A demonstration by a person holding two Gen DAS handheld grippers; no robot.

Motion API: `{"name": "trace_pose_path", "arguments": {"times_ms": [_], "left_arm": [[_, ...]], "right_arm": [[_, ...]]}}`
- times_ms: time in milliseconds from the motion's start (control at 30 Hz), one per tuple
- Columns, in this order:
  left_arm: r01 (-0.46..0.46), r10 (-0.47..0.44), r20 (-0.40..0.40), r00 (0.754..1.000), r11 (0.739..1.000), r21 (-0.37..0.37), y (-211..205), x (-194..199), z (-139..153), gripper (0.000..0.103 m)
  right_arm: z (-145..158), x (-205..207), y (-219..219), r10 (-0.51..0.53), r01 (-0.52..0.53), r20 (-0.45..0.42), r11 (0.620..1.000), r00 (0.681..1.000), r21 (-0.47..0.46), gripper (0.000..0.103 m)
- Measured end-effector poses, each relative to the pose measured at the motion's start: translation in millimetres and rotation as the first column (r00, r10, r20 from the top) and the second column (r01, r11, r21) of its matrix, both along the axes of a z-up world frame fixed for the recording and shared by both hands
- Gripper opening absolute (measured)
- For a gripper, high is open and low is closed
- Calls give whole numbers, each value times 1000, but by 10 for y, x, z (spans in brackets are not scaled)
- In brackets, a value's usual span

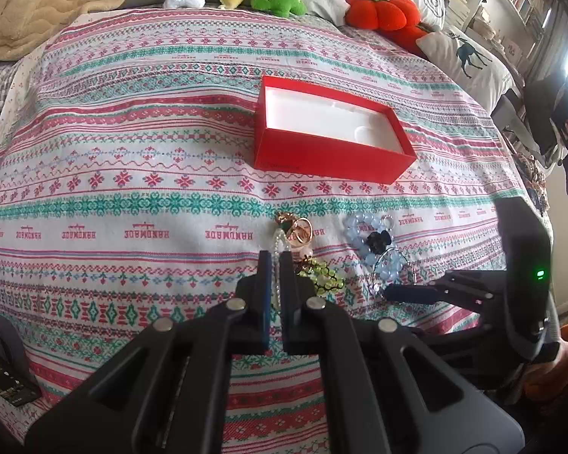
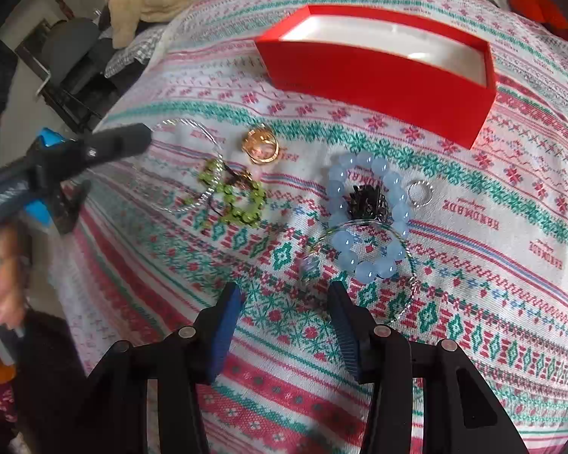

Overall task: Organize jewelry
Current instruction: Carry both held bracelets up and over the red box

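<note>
Through your left wrist camera, your left claw (image 1: pixel 275 261) is clenched tight, its tips low over the patterned bedspread (image 1: pixel 132 174) right by a clear bead strand (image 1: pixel 277 244); whether the strand is pinched you cannot tell. Just beyond lie the gold rings (image 1: pixel 302 231) and the green bead bracelet (image 1: pixel 323 278). The pale blue bead bracelet (image 1: pixel 363 242) sits to the right, and the open red box (image 1: pixel 322 155) stands farther back, its white tray bare.

Through your right wrist camera, your right claw (image 2: pixel 286 295) stands released, nothing between its pads, hovering just short of the blue bracelet (image 2: pixel 371 204). A thin clear bangle (image 2: pixel 407 261) overlaps that bracelet, a black clip (image 2: pixel 367 200) lies inside its loop, and a small silver ring (image 2: pixel 420 192) rests beside it. The red box (image 2: pixel 378 87) is beyond.
</note>
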State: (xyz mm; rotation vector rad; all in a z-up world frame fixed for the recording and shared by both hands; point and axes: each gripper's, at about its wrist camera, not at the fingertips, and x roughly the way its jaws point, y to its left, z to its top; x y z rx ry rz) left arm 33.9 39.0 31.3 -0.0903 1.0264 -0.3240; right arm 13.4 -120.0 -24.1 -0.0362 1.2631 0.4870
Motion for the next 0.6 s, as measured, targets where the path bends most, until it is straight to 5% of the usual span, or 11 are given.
{"name": "trace_pose_path", "arguments": {"times_ms": [133,200,600], "left_arm": [[-6,6,-4,1000,1000,6,-2,27,-24,5],[-12,12,-8,1000,1000,7,-4,52,-35,5],[26,-22,70,997,998,-58,-138,103,346,5]], "right_arm": [[-37,81,-4,-12,12,16,1000,1000,-11,29],[-44,122,-23,-22,22,23,999,1000,-24,10],[487,123,-183,-60,53,85,996,995,78,10]]}}
